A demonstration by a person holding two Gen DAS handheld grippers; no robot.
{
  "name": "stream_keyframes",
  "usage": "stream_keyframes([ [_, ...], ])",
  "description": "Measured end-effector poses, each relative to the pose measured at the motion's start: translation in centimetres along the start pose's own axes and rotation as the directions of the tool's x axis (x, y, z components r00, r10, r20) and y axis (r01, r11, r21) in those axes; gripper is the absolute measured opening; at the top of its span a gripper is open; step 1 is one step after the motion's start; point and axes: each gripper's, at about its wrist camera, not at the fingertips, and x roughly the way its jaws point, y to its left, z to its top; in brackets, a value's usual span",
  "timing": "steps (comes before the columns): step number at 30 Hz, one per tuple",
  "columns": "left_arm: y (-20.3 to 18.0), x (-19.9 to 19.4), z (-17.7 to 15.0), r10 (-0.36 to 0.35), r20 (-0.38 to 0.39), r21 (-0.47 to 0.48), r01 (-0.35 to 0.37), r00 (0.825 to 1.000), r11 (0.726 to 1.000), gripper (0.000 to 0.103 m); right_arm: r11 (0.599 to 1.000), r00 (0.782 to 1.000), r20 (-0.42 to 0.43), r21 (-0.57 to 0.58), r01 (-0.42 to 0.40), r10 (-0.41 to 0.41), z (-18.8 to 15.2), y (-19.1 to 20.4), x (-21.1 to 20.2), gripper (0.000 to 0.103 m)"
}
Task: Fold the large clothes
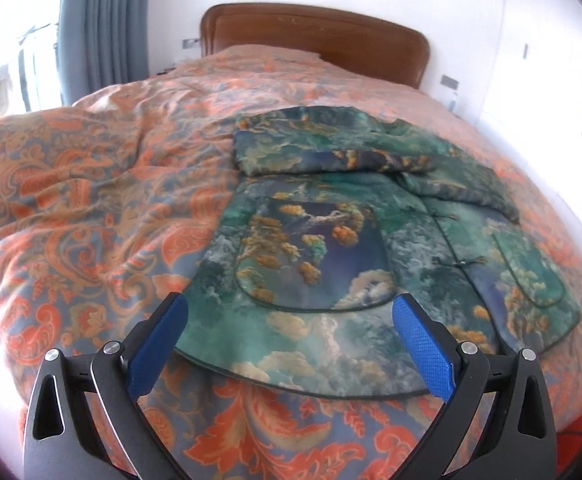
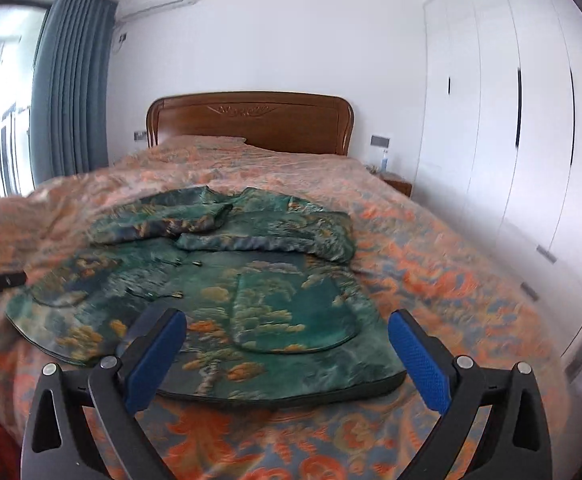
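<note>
In my left wrist view, bare bedspread point(image 1: 83, 184) fills the frame's left; the green jacket point(image 1: 331, 248) lies flat centre-right, hem edge nearest. My left gripper point(image 1: 291, 328) gapes wide, gripping nothing. In the right view, my right gripper point(image 2: 287, 340) stands spread and empty over the hem, with free bedspread at right.

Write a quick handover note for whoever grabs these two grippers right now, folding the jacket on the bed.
Left gripper: open, empty, above the jacket's near hem.
Right gripper: open, empty, above the hem too.
Jacket: flat on the bedspread, front up, collar toward the headboard.
Done: both sleeves folded across the chest.
Left: fold the body, probably hem up toward the collar, then tidy.
</note>
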Motion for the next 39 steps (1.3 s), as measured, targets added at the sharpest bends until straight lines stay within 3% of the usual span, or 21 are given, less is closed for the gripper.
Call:
stream_keyframes([
  [4, -0.1, -1.0, -0.6, -0.015, 0.013, 0.008, 0.014, 1.000, 1.000, 0.102, 0.999, 0.999, -0.020, 0.029, -0.045, 0.045, 0.2, -0.3, 0.0, 0.103],
  [9, -0.4, 0.0, -0.9, -0.051, -0.087, 0.046, 0.055, 0.995, 0.997, 0.102, 0.999, 0.999, -0.003, 0.016, -0.044, 0.044, -0.4, -0.7, -0.3, 0.103],
  [15, -0.4, -0.8, -0.8, -0.054, -0.059, 0.069, 0.058, 0.997, 0.996, 0.102, 0.994, 0.994, -0.085, 0.092, -0.062, 0.069, -1.8, -1.1, 0.8, 0.103],
  [20, 0.3, -0.9, -0.6, -0.088, -0.072, 0.027, 0.090, 0.994, 0.996, 0.102, 0.991, 0.990, -0.113, 0.114, -0.071, 0.084, -2.1, -1.5, 1.2, 0.103],
  [32, 3.3, 0.5, -1.1, -0.048, -0.145, -0.054, 0.041, 0.988, 0.998, 0.102, 0.987, 0.983, -0.136, 0.118, -0.107, 0.122, -2.3, -1.4, 1.5, 0.103],
  [39, 4.1, 0.5, -1.3, -0.025, -0.149, -0.078, 0.013, 0.989, 0.997, 0.102, 0.983, 0.978, -0.162, 0.152, -0.106, 0.131, -2.4, -1.8, 2.1, 0.103],
])
